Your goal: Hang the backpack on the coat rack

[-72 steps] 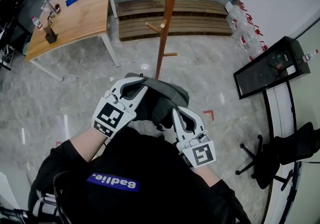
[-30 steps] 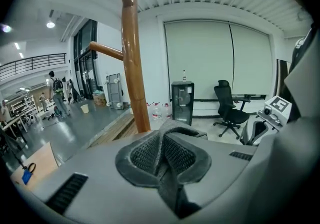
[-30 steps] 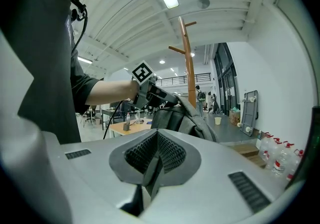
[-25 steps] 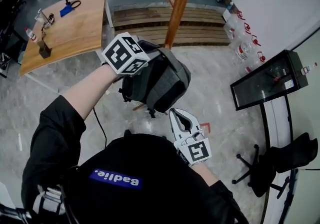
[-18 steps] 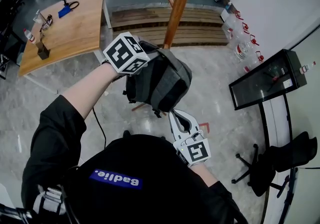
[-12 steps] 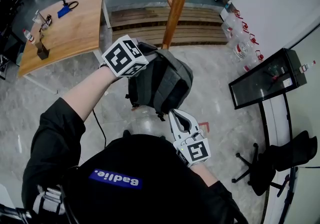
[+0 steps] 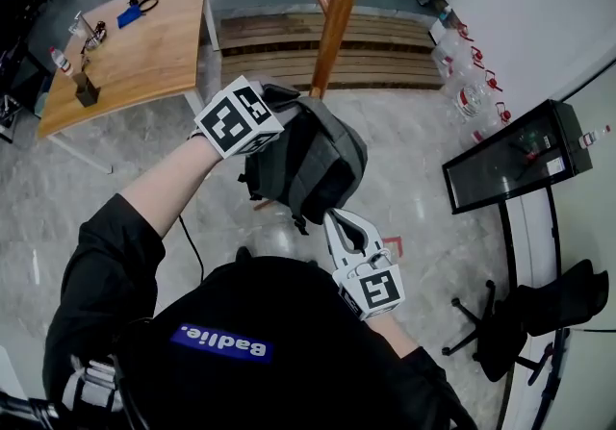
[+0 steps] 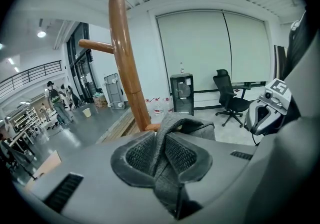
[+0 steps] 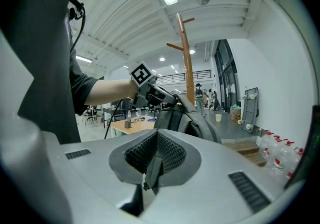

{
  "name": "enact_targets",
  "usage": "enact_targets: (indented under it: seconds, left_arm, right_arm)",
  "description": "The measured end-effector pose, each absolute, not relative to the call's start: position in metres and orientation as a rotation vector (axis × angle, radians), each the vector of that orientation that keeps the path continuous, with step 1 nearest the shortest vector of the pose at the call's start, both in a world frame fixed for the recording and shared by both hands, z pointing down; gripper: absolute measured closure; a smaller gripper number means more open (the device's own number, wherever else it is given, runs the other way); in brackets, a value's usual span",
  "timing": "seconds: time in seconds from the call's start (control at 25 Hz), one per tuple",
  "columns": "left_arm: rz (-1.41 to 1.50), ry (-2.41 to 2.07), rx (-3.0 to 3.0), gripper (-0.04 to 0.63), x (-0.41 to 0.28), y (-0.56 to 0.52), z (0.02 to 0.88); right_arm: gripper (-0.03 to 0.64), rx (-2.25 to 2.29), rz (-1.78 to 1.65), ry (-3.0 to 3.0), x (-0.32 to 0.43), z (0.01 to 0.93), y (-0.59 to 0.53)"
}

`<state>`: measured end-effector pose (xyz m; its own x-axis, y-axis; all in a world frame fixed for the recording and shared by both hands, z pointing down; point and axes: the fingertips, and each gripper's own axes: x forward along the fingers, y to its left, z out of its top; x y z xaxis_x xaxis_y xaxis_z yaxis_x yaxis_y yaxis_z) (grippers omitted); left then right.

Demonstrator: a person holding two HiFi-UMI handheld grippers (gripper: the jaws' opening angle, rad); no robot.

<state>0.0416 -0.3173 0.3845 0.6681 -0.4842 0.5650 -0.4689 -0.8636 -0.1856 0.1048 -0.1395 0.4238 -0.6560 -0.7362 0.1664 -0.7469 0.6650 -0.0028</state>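
Head view: the backpack (image 7: 310,161) is up off the floor, carried at the coat rack (image 7: 337,10) with its top close against the pole. The left gripper (image 7: 260,106) has it from above and the right gripper (image 7: 342,224) sits at its lower edge. It does not look hung yet, going by this view. There is open floor all round the rack's foot. The wooden worktop (image 7: 144,34) stands well off to the left, and the black cabinet (image 7: 520,135) and an office chair (image 7: 539,293) are far to the right.

Left gripper view: the fingers are opening, but the top handle (image 8: 175,120) runs between them and looks pinched. Just behind it pokes a short peg (image 8: 151,127), and a longer peg (image 8: 97,46) juts out higher up the pole. Whether the handle is seated over that short peg cannot be told, so the release looks like the step in hand.

Right gripper view: the fingers are together, clamped on a thin strap (image 9: 151,168) at the bag's bottom. That strap must be let go too. Nothing crowds this side.
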Motion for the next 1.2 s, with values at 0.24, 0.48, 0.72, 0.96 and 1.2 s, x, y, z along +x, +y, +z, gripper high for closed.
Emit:
enact_targets:
  seconds: [0.24,0.48,0.72,0.96,1.2]
  left_arm:
    - [-0.953,0.891,-2.743,0.505,0.038,-0.317,0.384]
    - [-0.919,1.001,-2.613,0.456,0.031,-0.316,0.38]
    - [-0.78,1.077,-2.553,0.456,0.021,-0.286,0.36]
    - [-0.522,1.009,-2.724,0.456,0.013,-0.216,0.368]
    - [-0.314,0.856,-2.931,0.457,-0.009,-0.146,0.388]
  right_arm:
    - [0.612,1.176,0.122,-2.721,0.106,0.425,-0.137]
    - [0.611,1.081,0.111,-2.795,0.111,0.435,-0.131]
    - [0.611,1.046,0.123,-2.821,0.109,0.44,-0.122]
    - [0.611,1.191,0.062,-2.75,0.095,0.425,-0.108]
    - [0.612,1.402,0.079,-2.678,0.059,0.417,-0.086]
